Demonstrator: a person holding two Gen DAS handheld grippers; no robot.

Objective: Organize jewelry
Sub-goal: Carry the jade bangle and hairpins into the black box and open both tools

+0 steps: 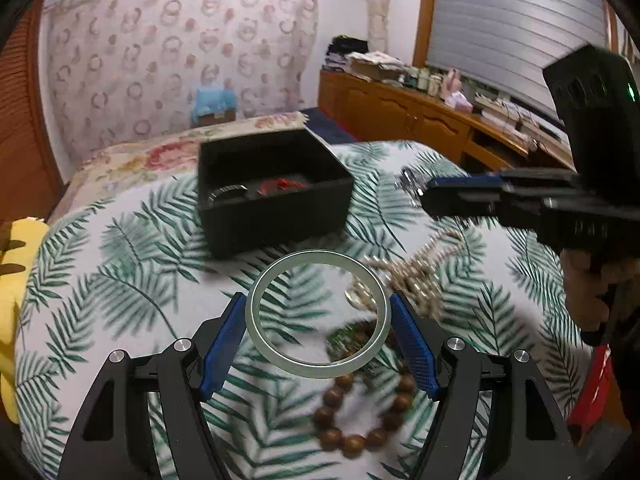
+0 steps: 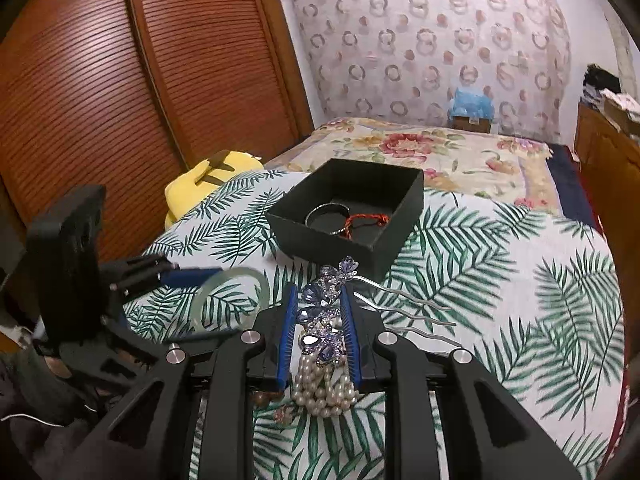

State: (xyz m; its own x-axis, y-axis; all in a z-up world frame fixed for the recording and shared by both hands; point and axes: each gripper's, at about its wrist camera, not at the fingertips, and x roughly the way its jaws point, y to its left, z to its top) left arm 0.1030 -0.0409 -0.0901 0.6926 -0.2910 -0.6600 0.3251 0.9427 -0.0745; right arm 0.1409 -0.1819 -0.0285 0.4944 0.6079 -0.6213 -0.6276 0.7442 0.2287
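My left gripper (image 1: pixel 318 314) is shut on a pale green jade bangle (image 1: pixel 280 274), held above the leaf-print cover. It also shows in the right wrist view (image 2: pixel 208 290). My right gripper (image 2: pixel 318 300) is shut on a purple jewelled hairpin (image 2: pixel 320 308) with silver prongs and hanging pearls. The right gripper also shows in the left wrist view (image 1: pixel 424 192). A black open box (image 1: pixel 272 196) holds a silver bangle (image 2: pixel 326 212) and a red cord bracelet (image 2: pixel 368 220). A wooden bead bracelet (image 1: pixel 360 416) and a gold chain (image 1: pixel 420 268) lie below the bangle.
The bed carries a leaf-print cover (image 2: pixel 500 280) and a floral quilt (image 2: pixel 420 148). A yellow plush (image 2: pixel 204 184) lies at the left edge by the wooden louvred wardrobe (image 2: pixel 120 100). A wooden dresser (image 1: pixel 420 116) with clutter stands at the right.
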